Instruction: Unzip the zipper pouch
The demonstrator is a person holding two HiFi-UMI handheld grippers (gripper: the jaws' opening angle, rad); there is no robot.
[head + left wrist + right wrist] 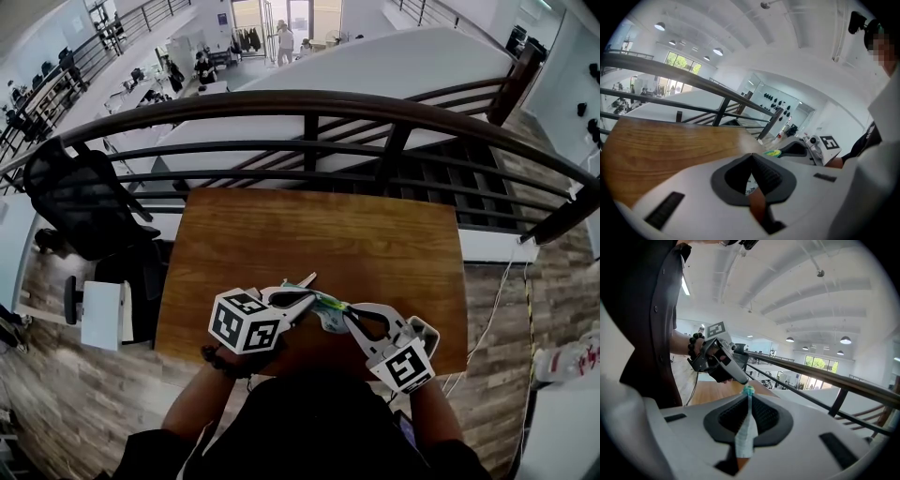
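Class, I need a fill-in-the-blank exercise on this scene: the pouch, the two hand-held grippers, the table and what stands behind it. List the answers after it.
1. The pouch is held ____ the left hand-held gripper and the right hand-held gripper.
2. The jaws of both are ____ on it.
3. Below them is a table made of ____.
4. Past the table's far edge runs a curved ____ of dark bars.

Missing words: between; shut; wood; railing.

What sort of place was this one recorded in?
Likely an upper gallery in a large open office or workshop hall: the wooden table stands against a dark metal railing, desks and people show on a lower floor beyond, and round lamps dot a high white ceiling.
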